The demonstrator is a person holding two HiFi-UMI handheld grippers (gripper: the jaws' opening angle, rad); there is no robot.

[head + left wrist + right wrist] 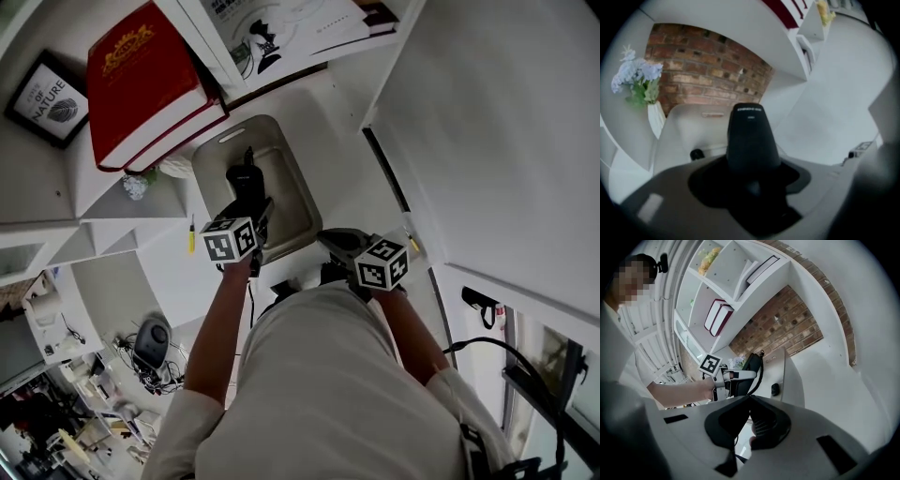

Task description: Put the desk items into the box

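The left hand-held gripper (255,214) pinches a black device (750,140) between widely set jaws, holding it over the box (292,183) on the table (347,141); its coiled cord (762,367) hangs alongside; a small black item (697,153) already lies in the box. The right hand-held gripper (749,401) hangs near the table's front edge, jaws pressed together on nothing. This looks like the placing step. The next move calls for lowering the device onto the box floor clear of the small item, getting the cord inside the rim, then spreading the jaws.
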